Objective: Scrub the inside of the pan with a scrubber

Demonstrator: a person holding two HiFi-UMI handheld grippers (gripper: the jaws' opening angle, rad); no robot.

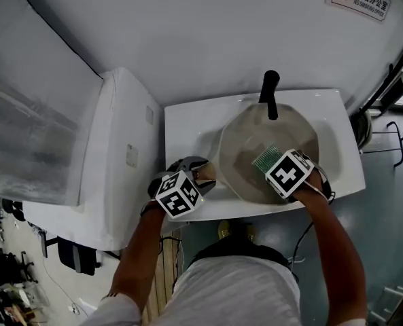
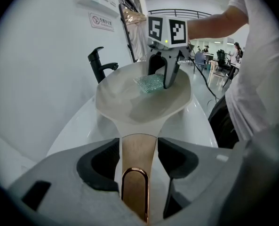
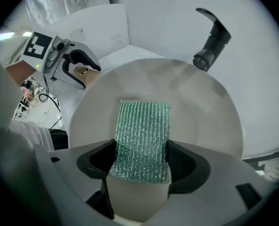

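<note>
Clamping the tan handle (image 2: 138, 147) of the pan (image 1: 255, 131) between the pads of the left gripper (image 2: 138, 163), lower left of centre in the head view, and steadying the pan inside the white sink (image 1: 187, 124). Pinching the green scrubber (image 3: 144, 131) by its near end in the right gripper (image 3: 140, 166), both pads pressing on its sides, and apparently resting its free end on the pan floor. Pointing the scrubber's long axis straight away from the right gripper, up the frame in the right gripper view, toward the pan's far wall below the black faucet (image 3: 212, 39). Working at the lower right of the pan in the head view, with handle and left gripper lying to the left. Judging the coming stroke as running along that axis over the bare floor ahead, using the nearer right hand and bracing with the left.
</note>
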